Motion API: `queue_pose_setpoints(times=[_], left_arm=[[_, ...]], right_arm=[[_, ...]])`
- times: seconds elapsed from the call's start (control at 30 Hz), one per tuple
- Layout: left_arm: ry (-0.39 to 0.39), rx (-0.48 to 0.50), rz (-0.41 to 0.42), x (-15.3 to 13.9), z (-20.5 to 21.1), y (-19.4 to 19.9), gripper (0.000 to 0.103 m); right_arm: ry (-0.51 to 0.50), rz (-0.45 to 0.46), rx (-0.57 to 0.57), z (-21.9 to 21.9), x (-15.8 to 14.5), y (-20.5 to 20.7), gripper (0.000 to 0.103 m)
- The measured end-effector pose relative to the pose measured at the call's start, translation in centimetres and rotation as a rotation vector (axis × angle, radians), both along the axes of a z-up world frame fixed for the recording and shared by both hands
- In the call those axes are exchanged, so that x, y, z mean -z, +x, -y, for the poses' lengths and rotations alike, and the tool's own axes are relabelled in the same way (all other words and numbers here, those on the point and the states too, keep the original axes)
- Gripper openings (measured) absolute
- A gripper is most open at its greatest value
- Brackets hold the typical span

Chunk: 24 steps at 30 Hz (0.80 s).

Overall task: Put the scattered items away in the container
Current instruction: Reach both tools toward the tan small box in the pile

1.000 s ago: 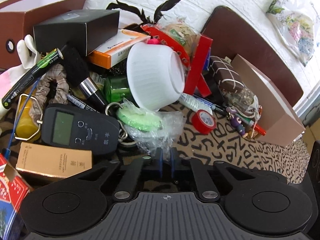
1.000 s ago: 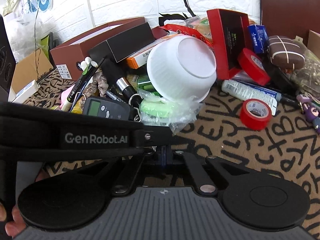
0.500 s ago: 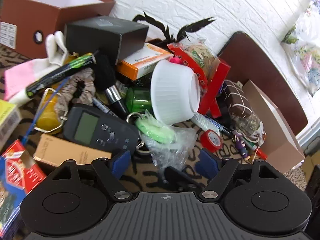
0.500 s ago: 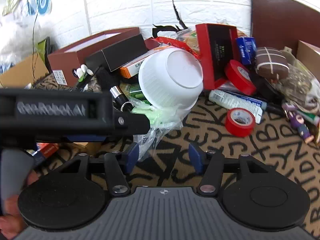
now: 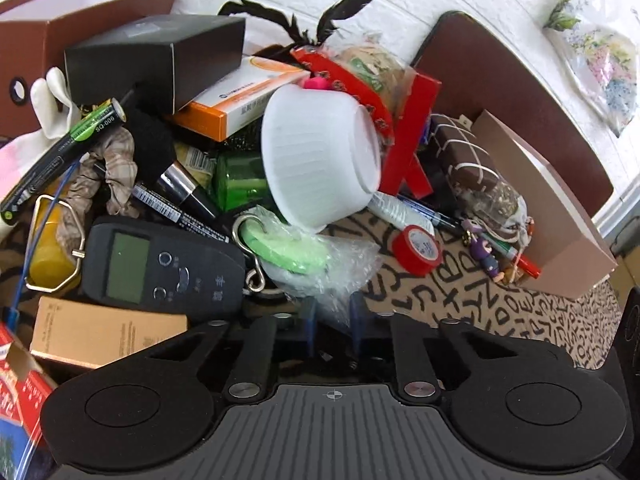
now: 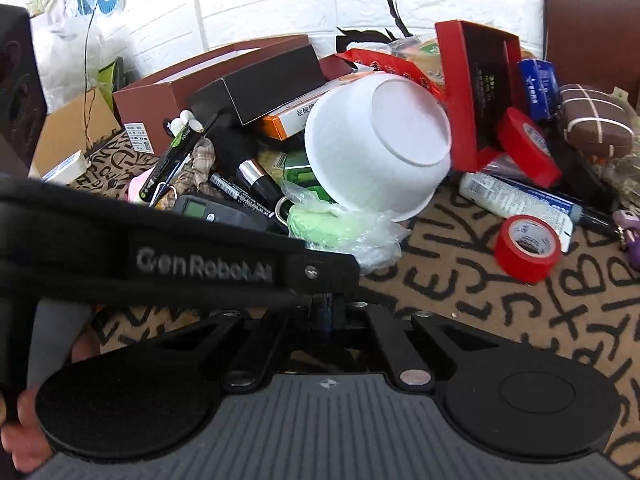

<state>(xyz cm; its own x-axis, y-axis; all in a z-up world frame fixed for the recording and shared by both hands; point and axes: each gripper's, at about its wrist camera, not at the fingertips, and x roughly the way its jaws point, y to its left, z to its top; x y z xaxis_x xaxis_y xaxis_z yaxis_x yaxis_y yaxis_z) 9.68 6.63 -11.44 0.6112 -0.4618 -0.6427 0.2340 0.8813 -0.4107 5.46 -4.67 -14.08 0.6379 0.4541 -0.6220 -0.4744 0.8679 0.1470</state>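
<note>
Clear plastic bag (image 5: 320,276) is pinched between the left gripper (image 5: 332,320) jaws.

bright even daylight, strong fisheye edge warping, slight blur

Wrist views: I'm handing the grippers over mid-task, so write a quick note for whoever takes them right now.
Left gripper: fingers closed on the near edge of the clear plastic bag, which has a green disc inside.
Right gripper: shut, holding nothing, low over the patterned mat.
Container: brown open-top cardboard box at the pile's far left; its inside is mostly hidden.
Done: nothing visibly packed.
Left: bag, tipped white plastic bowl, red tape roll, the rest of the pile.
</note>
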Motion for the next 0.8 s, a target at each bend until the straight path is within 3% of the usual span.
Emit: queue_pose_setpoints(times=[0.23,0.27,0.3,0.33,0.37,0.43,0.5,0.57,0.6,0.8], left_arm=[[0.03,0.016,0.035,-1.1,1.5,-2.6,0.009],[0.022,0.008,0.03,-1.0,1.3,-2.9,0.012],[0.011,-0.009,0.027,-1.0,1.0,-3.2,0.035],[0.01,-0.034,0.029,-1.0,0.6,-3.6,0.046],[0.013,-0.053,0.034,-1.1,0.0,-3.9,0.051],[0.005,-0.096,0.04,-1.1,-1.3,-4.6,0.073],[-0.016,-0.146,0.038,-1.1,-2.8,-5.0,0.081],[-0.039,-0.182,0.026,-1.0,-4.0,-4.9,0.081],[-0.049,-0.193,0.021,-1.0,-4.4,-4.8,0.081],[-0.029,-0.224,0.068,-2.0,-5.7,-4.0,0.082]], right_arm=[[0.023,0.018,-0.008,1.7,-1.2,-2.5,0.001],[0.028,0.01,-0.007,1.9,-1.2,-2.6,0.001],[0.033,0.004,-0.005,1.9,-1.1,-2.7,0.001],[0.035,0.001,-0.002,2.0,-1.0,-2.7,0.002],[0.032,0.0,0.006,2.0,-0.9,-2.8,0.004],[0.027,0.008,0.02,2.2,-0.9,-3.0,0.007],[0.027,0.005,0.024,2.1,-0.9,-2.9,0.026],[0.019,0.013,0.032,1.9,-0.9,-2.9,0.043],[0.015,0.02,0.035,1.7,-0.8,-2.9,0.046],[-0.008,0.017,0.032,0.3,-0.4,-1.6,0.046]])
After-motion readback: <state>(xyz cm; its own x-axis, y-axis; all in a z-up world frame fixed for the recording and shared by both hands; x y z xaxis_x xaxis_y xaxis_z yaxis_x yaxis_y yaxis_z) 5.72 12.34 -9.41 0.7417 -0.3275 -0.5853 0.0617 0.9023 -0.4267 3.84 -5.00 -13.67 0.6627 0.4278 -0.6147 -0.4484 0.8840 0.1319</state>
